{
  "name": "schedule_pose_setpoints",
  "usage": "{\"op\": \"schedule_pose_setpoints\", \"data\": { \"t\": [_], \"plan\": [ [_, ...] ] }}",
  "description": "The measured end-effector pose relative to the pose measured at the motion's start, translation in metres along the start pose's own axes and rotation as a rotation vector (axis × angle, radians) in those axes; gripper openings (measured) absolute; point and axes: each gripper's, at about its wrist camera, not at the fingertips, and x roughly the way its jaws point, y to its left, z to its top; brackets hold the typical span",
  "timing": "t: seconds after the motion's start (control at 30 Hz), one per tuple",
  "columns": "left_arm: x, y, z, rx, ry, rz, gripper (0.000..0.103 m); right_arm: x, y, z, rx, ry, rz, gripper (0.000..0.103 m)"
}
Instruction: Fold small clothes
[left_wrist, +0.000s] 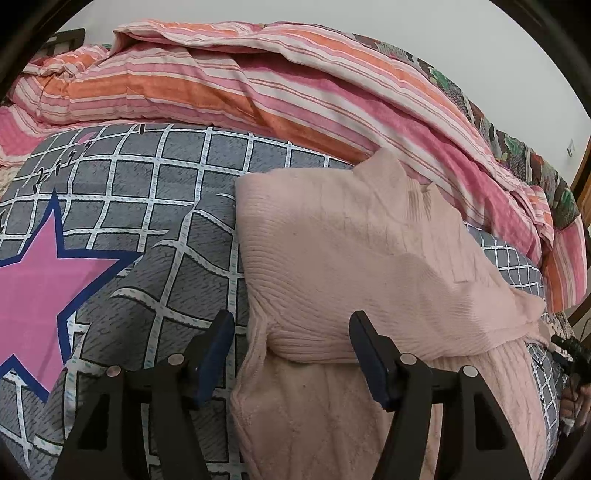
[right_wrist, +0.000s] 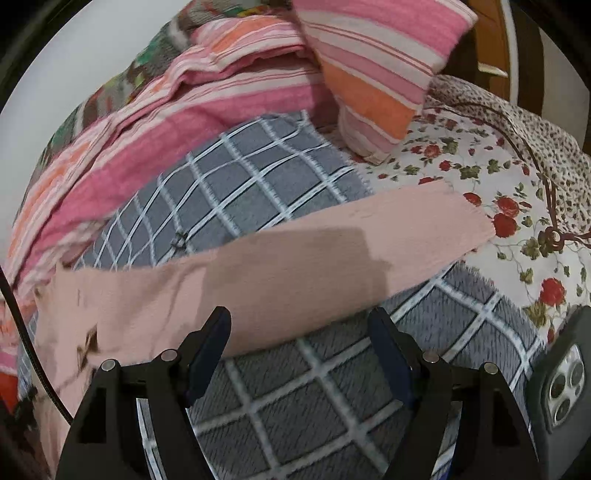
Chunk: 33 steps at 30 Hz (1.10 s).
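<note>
Presently, the pink knit sweater (left_wrist: 362, 258) lies on the bed, on a grey checked cover (left_wrist: 155, 206) bearing a pink star (left_wrist: 33, 280). In the left wrist view its body is already doubled over on itself, the ribbed upper layer lying on a lower layer nearest the camera. In the right wrist view one sleeve (right_wrist: 332, 254) lies stretched out flat and unfolded across the checked cover, its cuff end reaching onto a floral sheet (right_wrist: 480, 155).

The left gripper (left_wrist: 291, 350) hovers over the near fold with its fingers parted; the rounded folded edge sits between them, but the pads do not press on it. The right gripper (right_wrist: 301, 350) also stands with fingers spread wide, the lower edge of the sleeve just ahead of them, nothing held.

Assessment of handling: the garment appears light, soft and limp, with a ribbed knit that should give good friction and little risk of slipping. It will not hold shape when lifted; it will sag and stretch, and a pinch on one layer may drag the layer beneath. No fragility noted, though fingertips could snag loose knit.

Recommended hold: the sleeve near its cuff or along its free edge, taken through the full thickness, then carried over onto the body. The folded body is best gripped at a corner or hem.

A striped quilt (left_wrist: 258, 85) and pillow (right_wrist: 380, 74) lie beyond; a phone (right_wrist: 565, 376) rests at the right edge.
</note>
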Motion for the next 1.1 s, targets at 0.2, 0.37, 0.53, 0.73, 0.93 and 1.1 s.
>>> {"op": "schedule_pose_setpoints", "data": {
  "t": [0.2, 0.37, 0.53, 0.73, 0.93, 1.1],
  "plan": [
    [0.002, 0.000, 0.001, 0.004, 0.006, -0.014, 0.063, 0.011, -0.013, 0.015, 0.056, -0.028, -0.001, 0.063],
    [0.001, 0.001, 0.001, 0.003, 0.003, -0.020, 0.063, 0.016, -0.021, 0.021, 0.093, -0.050, -0.039, 0.008],
    [-0.002, 0.003, 0.002, -0.009, -0.005, -0.019, 0.064, 0.003, -0.014, 0.018, 0.052, -0.121, -0.023, 0.006],
    [-0.014, 0.013, 0.002, -0.053, -0.038, -0.011, 0.068, -0.049, 0.036, 0.015, -0.123, -0.332, -0.106, 0.006],
    [-0.034, 0.015, 0.002, -0.023, -0.084, 0.015, 0.070, -0.083, 0.119, 0.010, -0.258, -0.391, -0.057, 0.006],
    [-0.050, 0.031, 0.006, -0.061, -0.105, 0.008, 0.073, -0.103, 0.214, -0.014, -0.408, -0.408, 0.012, 0.006]
  ]
}}
